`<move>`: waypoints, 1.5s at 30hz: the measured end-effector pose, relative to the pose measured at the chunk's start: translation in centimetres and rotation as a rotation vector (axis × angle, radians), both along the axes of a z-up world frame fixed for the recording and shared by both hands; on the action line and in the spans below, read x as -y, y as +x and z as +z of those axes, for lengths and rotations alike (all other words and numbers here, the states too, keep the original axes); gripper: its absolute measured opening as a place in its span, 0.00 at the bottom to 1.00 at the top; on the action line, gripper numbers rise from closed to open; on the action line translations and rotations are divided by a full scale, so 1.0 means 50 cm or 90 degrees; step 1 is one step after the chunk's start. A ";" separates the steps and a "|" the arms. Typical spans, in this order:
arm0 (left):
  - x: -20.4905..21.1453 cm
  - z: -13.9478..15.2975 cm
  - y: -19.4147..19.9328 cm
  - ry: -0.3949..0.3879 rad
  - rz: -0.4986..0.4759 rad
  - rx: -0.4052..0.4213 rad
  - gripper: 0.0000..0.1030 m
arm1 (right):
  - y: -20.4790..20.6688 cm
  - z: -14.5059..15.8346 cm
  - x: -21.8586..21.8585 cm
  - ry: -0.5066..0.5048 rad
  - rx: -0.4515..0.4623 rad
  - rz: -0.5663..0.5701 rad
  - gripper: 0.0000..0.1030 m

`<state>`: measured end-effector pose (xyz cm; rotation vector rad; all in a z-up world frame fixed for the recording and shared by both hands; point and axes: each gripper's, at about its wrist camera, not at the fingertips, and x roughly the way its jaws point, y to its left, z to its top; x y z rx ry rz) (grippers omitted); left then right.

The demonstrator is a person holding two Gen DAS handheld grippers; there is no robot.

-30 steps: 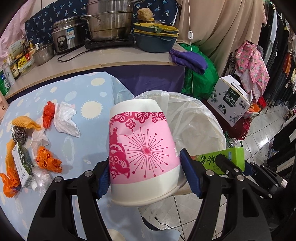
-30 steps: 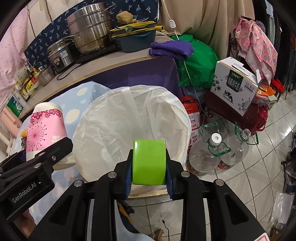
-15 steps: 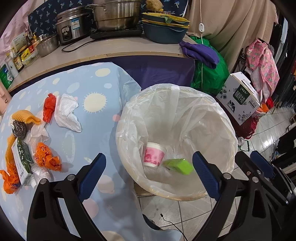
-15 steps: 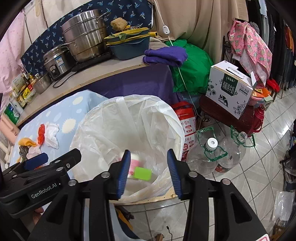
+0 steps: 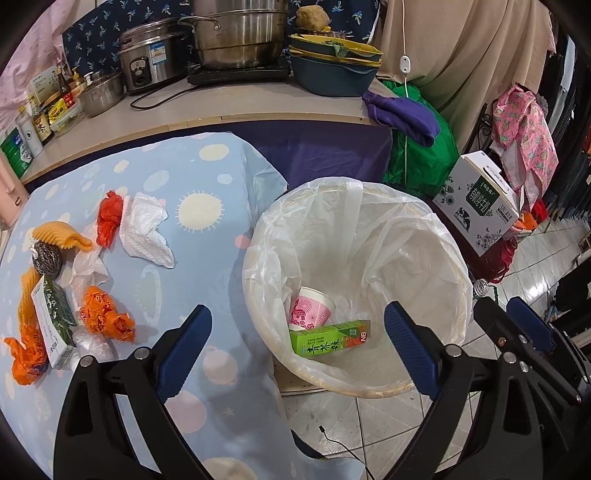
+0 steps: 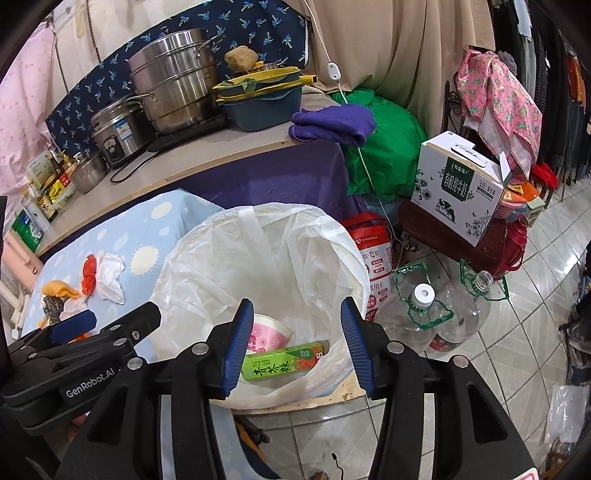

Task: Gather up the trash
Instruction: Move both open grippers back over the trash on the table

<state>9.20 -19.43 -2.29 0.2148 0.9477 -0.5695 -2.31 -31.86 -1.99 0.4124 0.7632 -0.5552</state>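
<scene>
A bin lined with a white plastic bag (image 5: 424,236) stands on the floor beside the blue spotted tablecloth (image 5: 207,177). Inside it lie a pink-patterned paper cup (image 5: 312,312) and a green tea carton (image 5: 328,339). My left gripper (image 5: 297,312) hangs open and empty above the bin's near rim. My right gripper (image 6: 296,305) is over the same bin (image 6: 207,258), its jaws opening with nothing between them; the cup (image 6: 267,332) and carton (image 6: 284,363) lie below. On the cloth remain a white tissue (image 5: 146,230), orange bags (image 5: 105,314), a steel scourer (image 5: 46,258) and a small carton (image 5: 51,321).
A counter behind holds steel pots (image 5: 236,35), a rice cooker (image 5: 151,61) and stacked basins (image 5: 332,70). On the floor to the right stand big clear water bottles (image 6: 424,317), a milk box (image 6: 458,188) and a green bag (image 6: 388,140).
The left gripper let go of the pink cup and the right let go of the green carton; both dropped into the bin. Both grippers' jaws spread apart.
</scene>
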 end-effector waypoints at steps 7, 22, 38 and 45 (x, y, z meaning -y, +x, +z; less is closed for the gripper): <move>-0.033 0.011 0.000 -0.012 0.018 0.002 0.87 | 0.009 0.014 -0.023 -0.007 0.004 0.014 0.48; -0.215 0.014 0.004 -0.012 0.133 0.008 0.88 | 0.064 0.018 -0.151 -0.018 0.000 0.110 0.52; -0.478 -0.043 0.020 -0.014 0.290 -0.050 0.88 | 0.196 -0.007 -0.354 0.002 -0.004 0.287 0.58; -0.547 -0.062 0.023 -0.024 0.334 -0.070 0.88 | 0.263 -0.030 -0.411 0.019 -0.007 0.336 0.65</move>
